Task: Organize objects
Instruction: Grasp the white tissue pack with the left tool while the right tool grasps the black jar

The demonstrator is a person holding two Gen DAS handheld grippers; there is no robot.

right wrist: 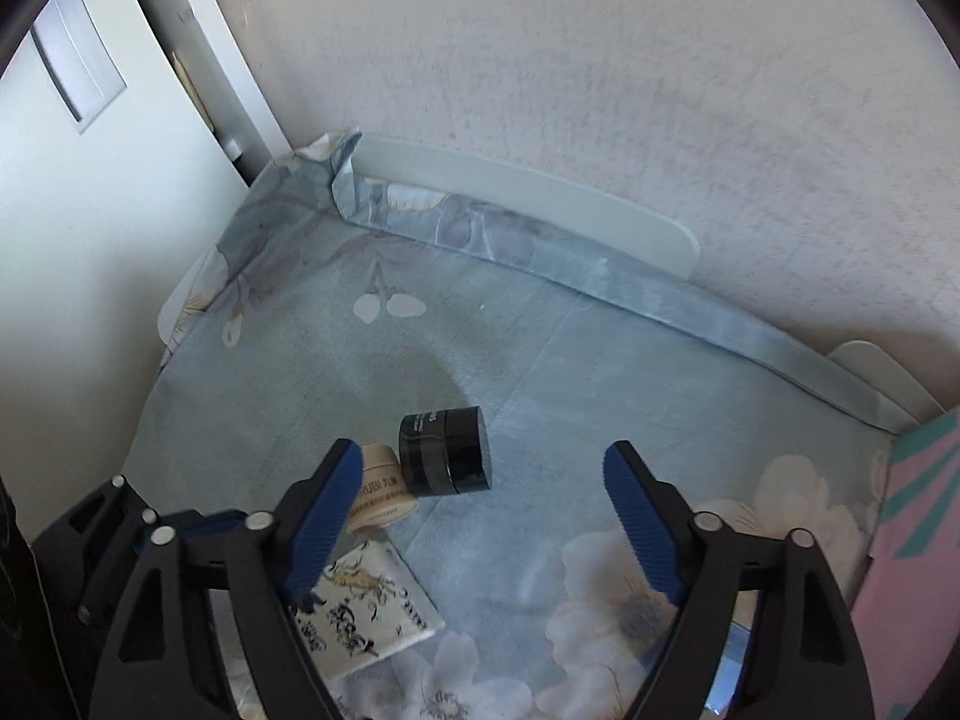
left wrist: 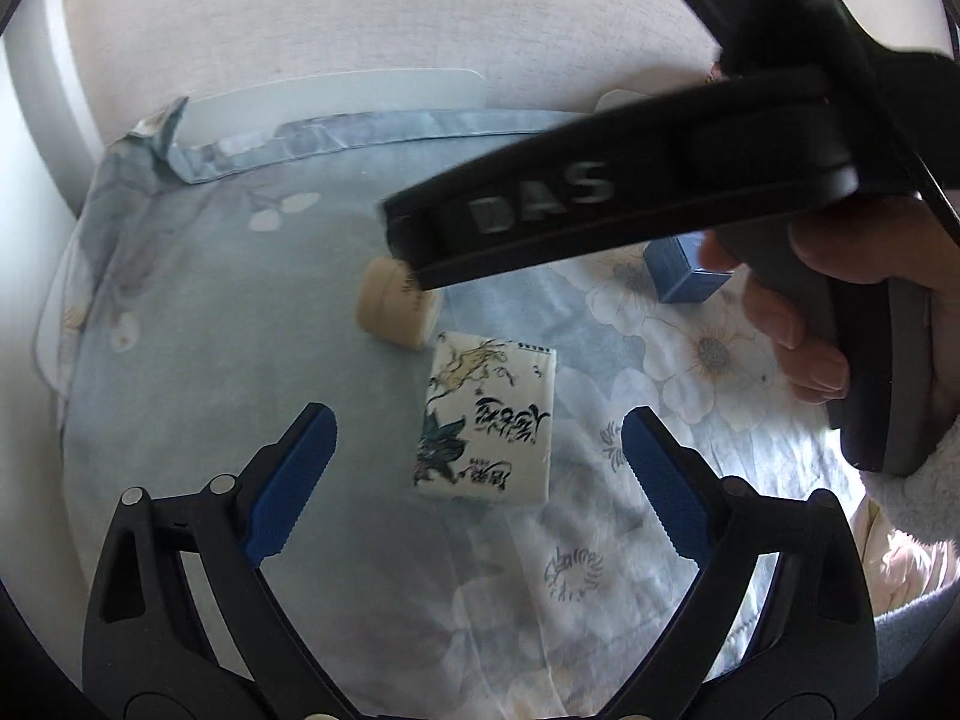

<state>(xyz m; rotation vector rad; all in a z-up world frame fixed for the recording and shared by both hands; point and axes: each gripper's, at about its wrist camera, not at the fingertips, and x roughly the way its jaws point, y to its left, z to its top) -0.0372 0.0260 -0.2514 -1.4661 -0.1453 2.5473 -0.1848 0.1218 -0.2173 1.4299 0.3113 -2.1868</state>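
A white tissue pack with ink drawings (left wrist: 489, 423) lies on the blue floral cloth (left wrist: 210, 330), just ahead of my open, empty left gripper (left wrist: 477, 420); it also shows in the right wrist view (right wrist: 366, 606). A cream jar (left wrist: 393, 303) lies on its side beyond it, also seen in the right wrist view (right wrist: 378, 489). A black jar (right wrist: 447, 450) lies on its side next to the cream jar. My right gripper (right wrist: 483, 468) is open and empty, hovering just above and in front of the black jar. A small blue box (left wrist: 684, 267) lies at the right.
The right gripper's black body (left wrist: 630, 192) and the hand holding it cross the upper right of the left wrist view. A white wall (right wrist: 600, 90) and a low white rail (right wrist: 540, 204) bound the cloth at the back. A pink and teal box (right wrist: 918, 528) stands at the right.
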